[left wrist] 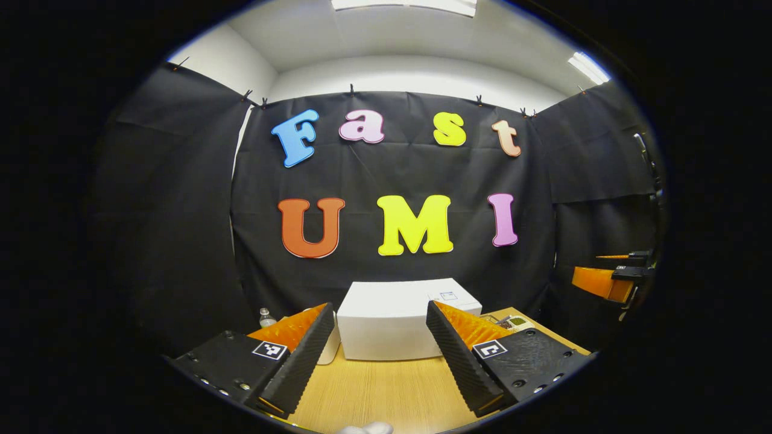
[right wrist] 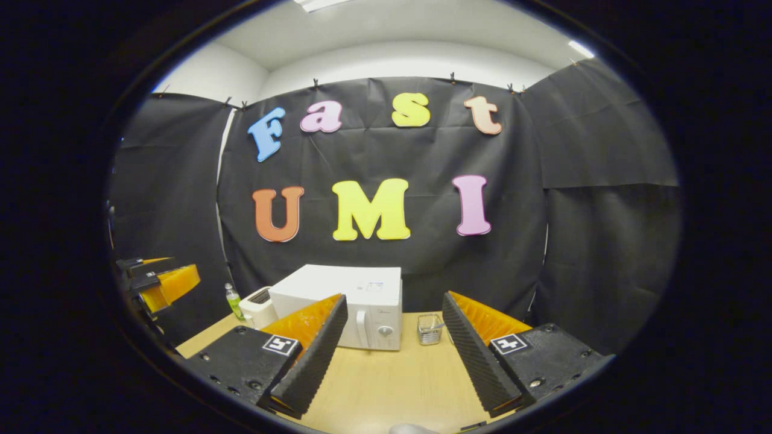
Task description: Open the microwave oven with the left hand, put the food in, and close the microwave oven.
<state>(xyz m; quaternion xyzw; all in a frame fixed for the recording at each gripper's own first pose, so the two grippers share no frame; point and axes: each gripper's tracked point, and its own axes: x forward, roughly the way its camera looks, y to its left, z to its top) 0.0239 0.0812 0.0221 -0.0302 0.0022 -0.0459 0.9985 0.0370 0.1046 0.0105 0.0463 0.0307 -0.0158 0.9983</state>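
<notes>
One white microwave oven [right wrist: 347,304] stands on one wooden tabletop [right wrist: 386,386], its door shut. To its left is one small white appliance [right wrist: 258,306], and one clear bottle [right wrist: 232,299] stands farther left. One small glass container [right wrist: 429,329] sits just right of the microwave oven. In the left gripper view, one dish of food [left wrist: 514,323] lies at the far right of the tabletop. Two tongs are counted: the left tongs [left wrist: 380,355] and the right tongs [right wrist: 392,355], each with two fingers spread apart.
</notes>
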